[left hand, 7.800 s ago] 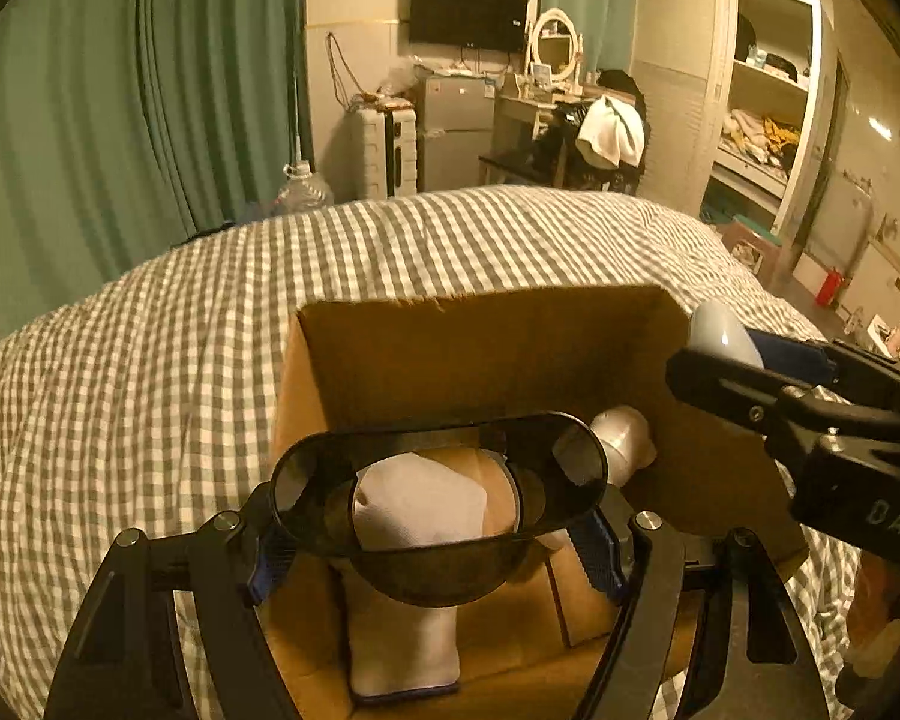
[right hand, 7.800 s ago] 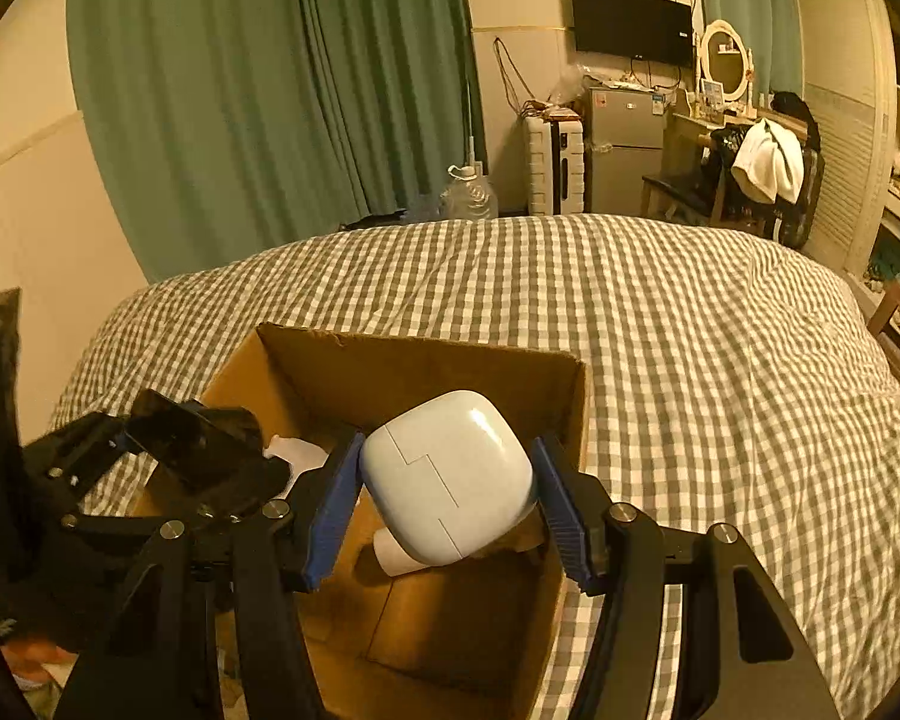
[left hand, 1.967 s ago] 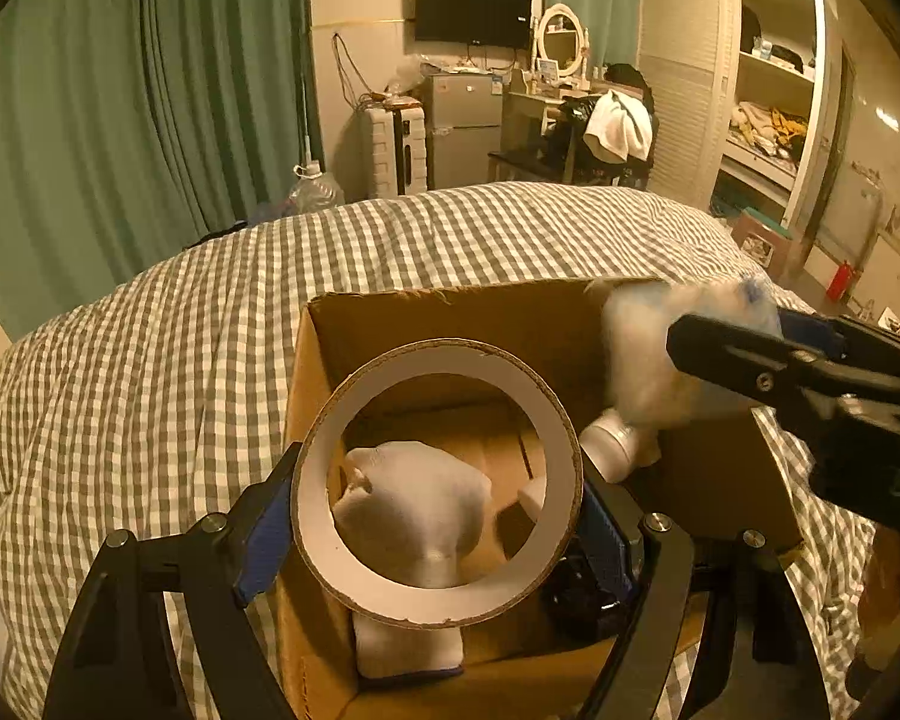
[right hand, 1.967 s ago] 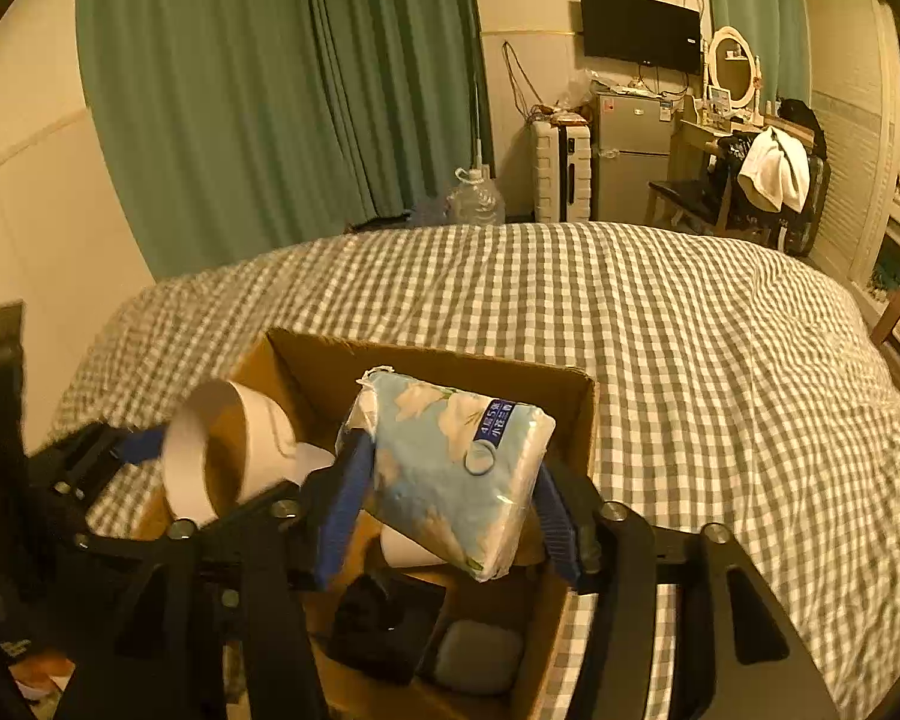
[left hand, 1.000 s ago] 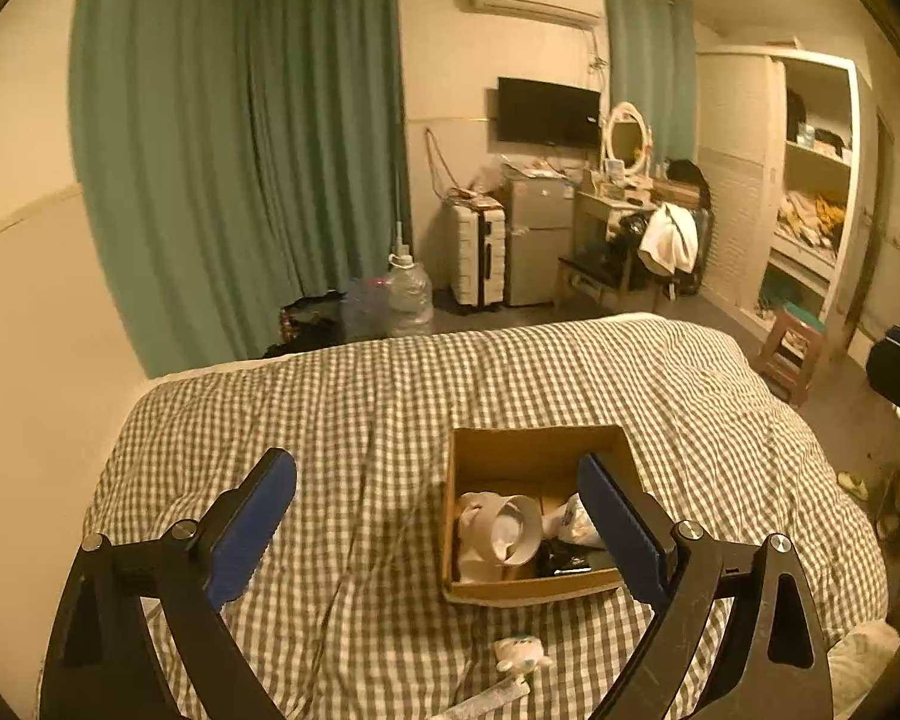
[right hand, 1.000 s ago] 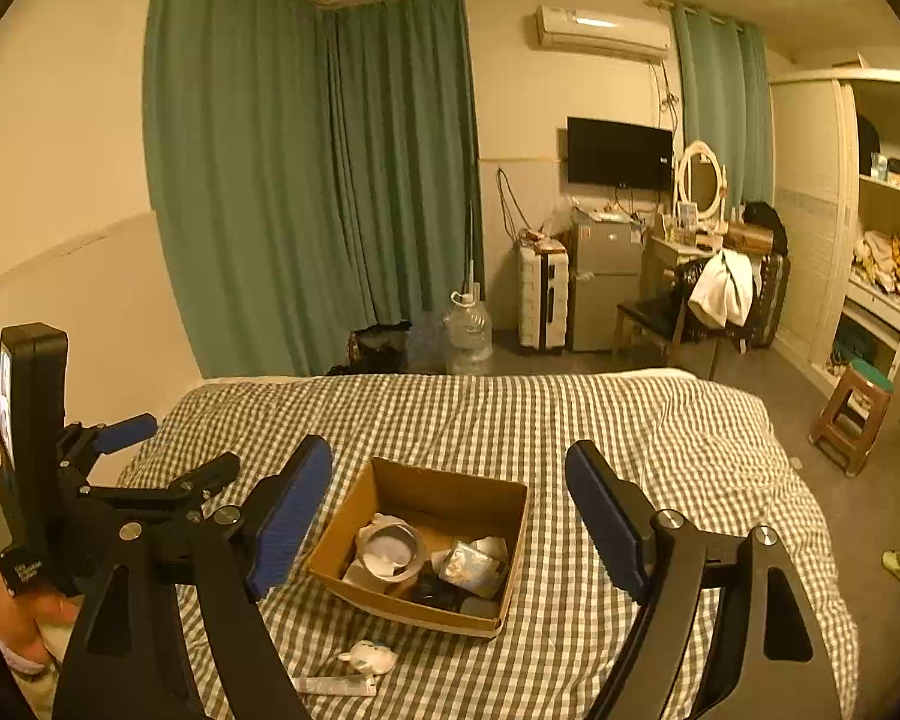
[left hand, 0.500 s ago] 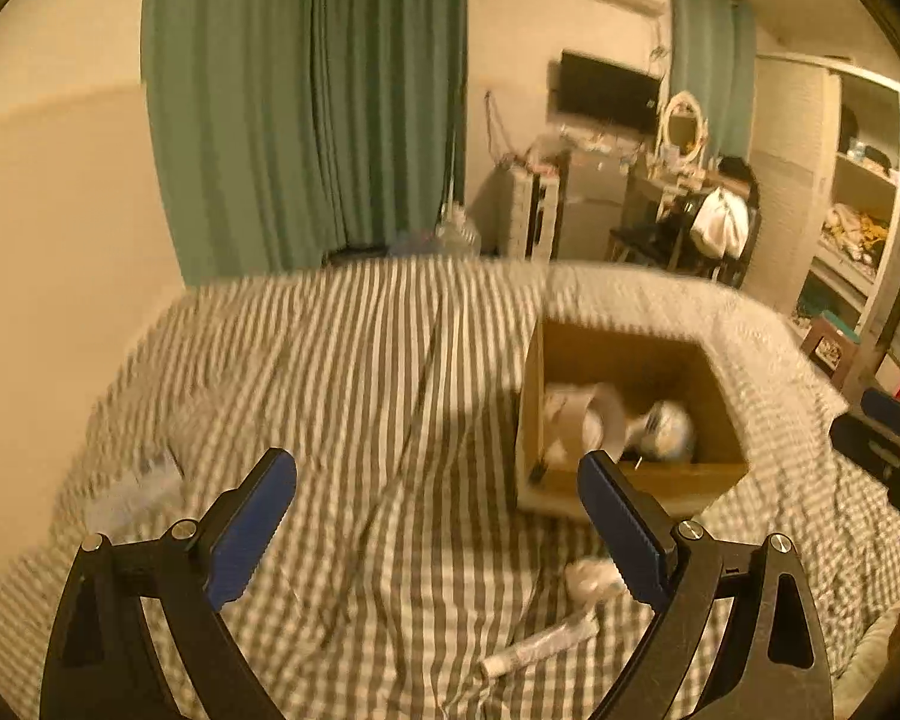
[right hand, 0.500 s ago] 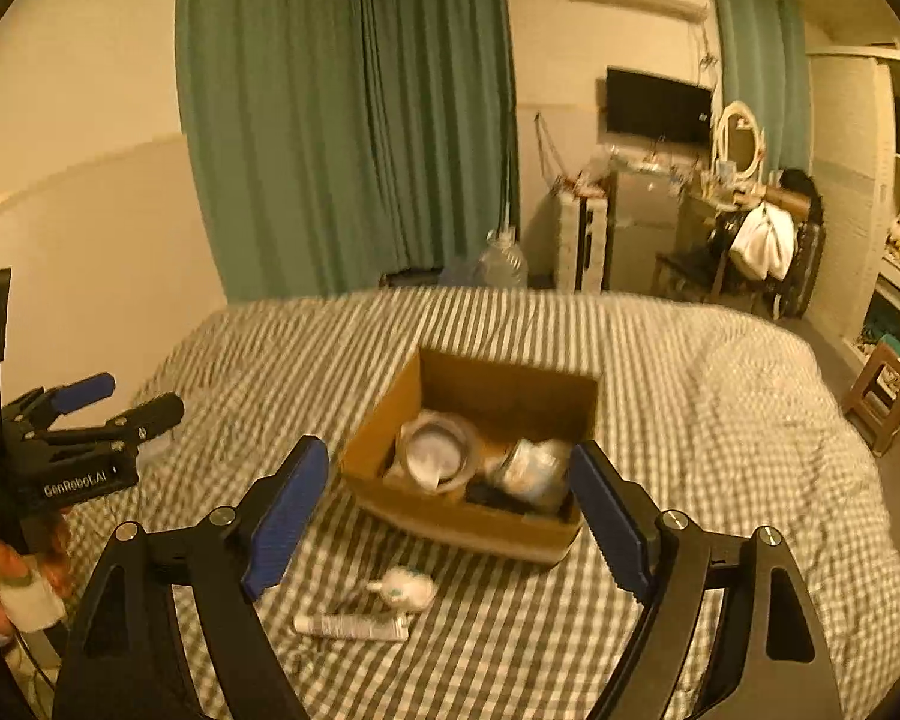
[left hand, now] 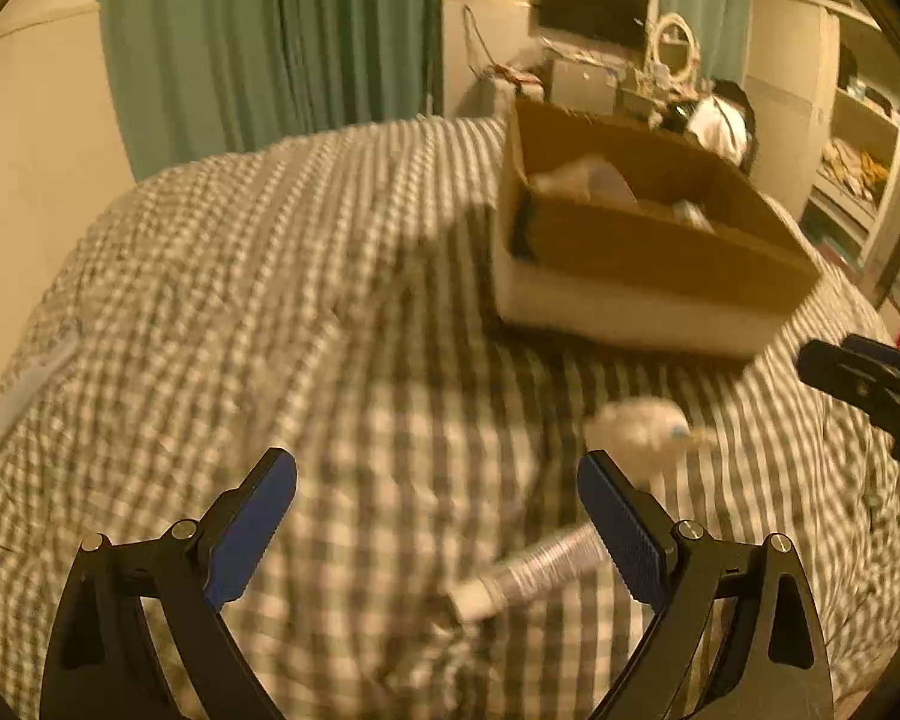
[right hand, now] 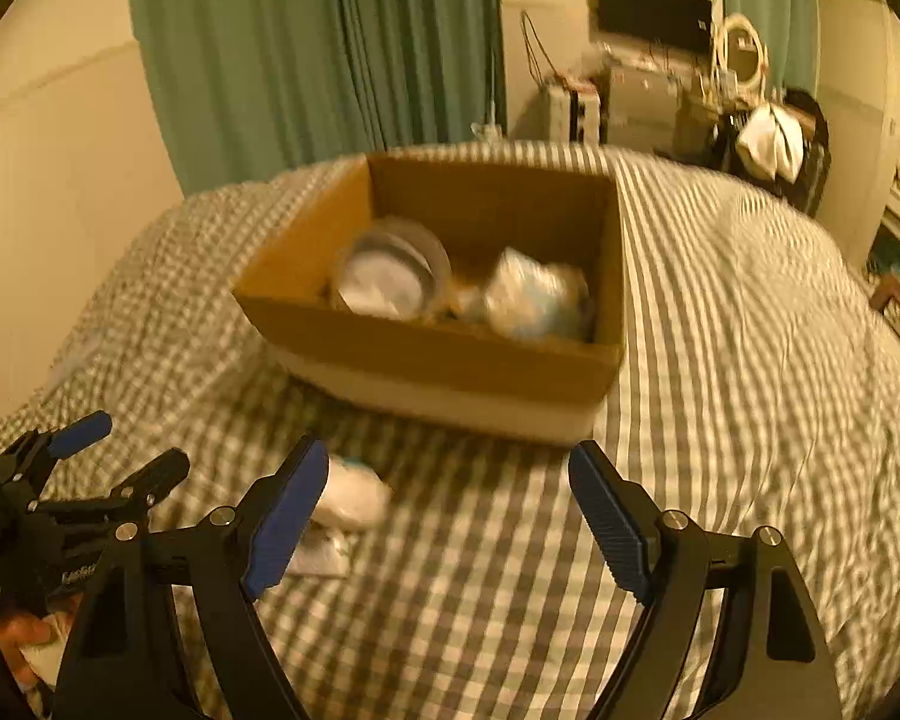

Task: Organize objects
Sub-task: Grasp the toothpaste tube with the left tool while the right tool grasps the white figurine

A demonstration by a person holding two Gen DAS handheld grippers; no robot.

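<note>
Both views were smeared with motion blur. On the far left edge of the green-and-white checked bed cover (left hand: pixel 258 276) lay a flat pale packet (left hand: pixel 33 381), too blurred to identify. The left gripper (left hand: pixel 437 531) hung low over the bed with its blue-padded jaws spread wide and nothing between them. Just ahead of its right finger lay a slim silvery-white tube (left hand: pixel 528 576) on the cover, and a little beyond that a small rounded white object with a blue tip (left hand: pixel 636 429), near the front wall of the open brown cardboard box (left hand: pixel 642 276). The box sat on the bed further back and to the right, holding a roll with a white rim (right hand: pixel 390 279) on its left side and a pale blue-and-white soft packet (right hand: pixel 531 297) on its right. The right gripper (right hand: pixel 448 519) faced the box's front wall, its jaws likewise wide apart and empty, with the white object (right hand: pixel 351 495) just beside its left finger. Green curtains (right hand: pixel 330 54) hung behind the bed.
</note>
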